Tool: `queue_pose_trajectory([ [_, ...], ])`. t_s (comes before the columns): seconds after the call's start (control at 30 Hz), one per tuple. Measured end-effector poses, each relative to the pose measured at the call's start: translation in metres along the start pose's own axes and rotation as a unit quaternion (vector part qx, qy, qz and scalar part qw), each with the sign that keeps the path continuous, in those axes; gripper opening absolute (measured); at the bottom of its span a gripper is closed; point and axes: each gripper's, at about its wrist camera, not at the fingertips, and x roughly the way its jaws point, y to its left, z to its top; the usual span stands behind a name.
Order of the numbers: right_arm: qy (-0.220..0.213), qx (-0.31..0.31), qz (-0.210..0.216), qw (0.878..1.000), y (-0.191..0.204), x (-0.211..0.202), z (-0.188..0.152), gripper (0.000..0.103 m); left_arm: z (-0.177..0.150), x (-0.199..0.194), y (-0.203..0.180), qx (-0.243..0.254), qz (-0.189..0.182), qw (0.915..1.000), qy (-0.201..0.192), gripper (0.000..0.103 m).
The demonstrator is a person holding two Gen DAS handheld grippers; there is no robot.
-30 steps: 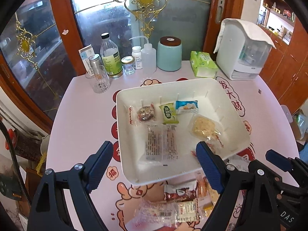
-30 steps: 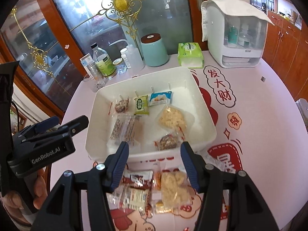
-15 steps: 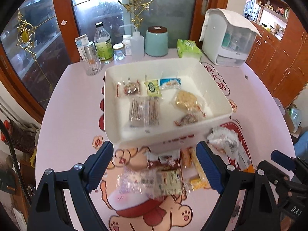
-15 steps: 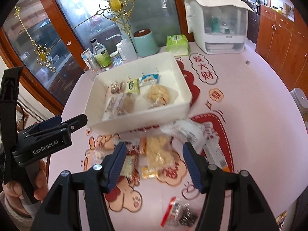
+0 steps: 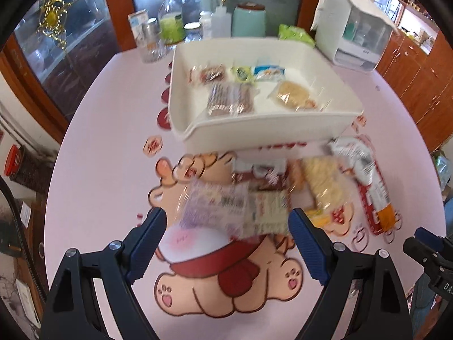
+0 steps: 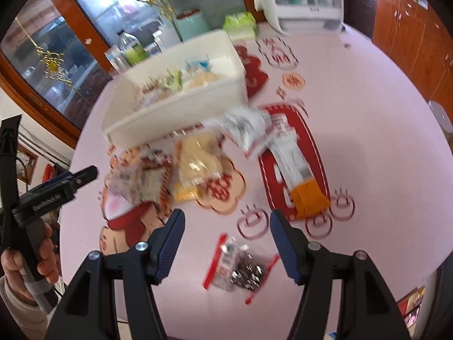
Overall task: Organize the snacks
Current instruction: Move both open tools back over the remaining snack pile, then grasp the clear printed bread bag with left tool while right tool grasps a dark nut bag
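Note:
A white tray [image 5: 271, 131] holds several snack packets at the table's far side; it also shows in the right wrist view [image 6: 175, 116]. Loose snacks lie in front of it: a clear packet [image 5: 215, 208], a yellow puffed snack [image 5: 325, 181] and a long red-orange pack [image 5: 373, 195]. My left gripper [image 5: 226, 243] is open and empty, just short of the clear packet. My right gripper [image 6: 226, 243] is open and empty over a small red-edged packet [image 6: 240, 266].
Bottles, jars and a teal canister [image 5: 249, 19] stand behind the tray. A white appliance [image 5: 356, 34] and a green tissue pack [image 5: 294, 34] sit at the back right. The pink printed table [image 5: 99, 141] ends at wooden cabinets on the right.
Both grippers have pulled back toward the near table edge and tilted down. The tray looks farther away, and the loose snacks and the small red-edged packet have come into view.

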Motion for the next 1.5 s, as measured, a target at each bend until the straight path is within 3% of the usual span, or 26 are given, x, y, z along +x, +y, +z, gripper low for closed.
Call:
queue_pose_trajectory([
  [0.23,0.045,0.008,-0.003,0.999,-0.018,0.03,-0.039,0.063,-0.02,0.022,0.002,0.078,-0.001,0.9966,0.026,0.087],
  [0.37,0.016,-0.072,0.023,0.997,-0.016,0.033,-0.056,0.063,-0.026,0.033,-0.003,0.174,0.003,0.9844,0.023,0.087],
  [0.5,0.014,-0.198,0.004,0.98,-0.011,0.043,-0.068,0.063,-0.027,0.048,-0.01,0.27,-0.003,0.9623,0.033,0.087],
  [0.63,0.054,-0.28,0.031,0.958,-0.008,0.054,-0.077,0.063,-0.026,0.062,-0.016,0.357,-0.002,0.9332,0.038,0.087],
  [0.7,0.067,-0.322,0.041,0.943,-0.004,0.058,-0.081,0.063,-0.024,0.068,-0.016,0.381,-0.003,0.9235,0.041,0.087],
  [0.83,0.091,-0.376,0.043,0.921,0.001,0.067,-0.083,0.063,-0.016,0.081,-0.02,0.42,-0.004,0.9061,0.05,0.087],
  [1.07,0.12,-0.413,0.048,0.901,0.005,0.08,-0.078,0.066,-0.009,0.109,-0.031,0.485,0.009,0.8718,0.071,0.087],
  [1.13,0.125,-0.407,0.052,0.903,0.005,0.083,-0.073,0.067,-0.006,0.115,-0.032,0.489,0.008,0.869,0.074,0.087],
  [1.23,0.139,-0.363,0.074,0.918,0.002,0.085,-0.06,0.067,-0.001,0.122,-0.034,0.488,-0.002,0.8692,0.079,0.088],
  [1.4,0.133,-0.287,0.081,0.945,-0.002,0.082,-0.049,0.067,0.014,0.131,-0.031,0.466,-0.028,0.8799,0.09,0.089],
  [1.5,0.116,-0.287,0.062,0.949,0.004,0.082,-0.052,0.067,0.026,0.141,-0.024,0.449,-0.046,0.8865,0.102,0.089],
])
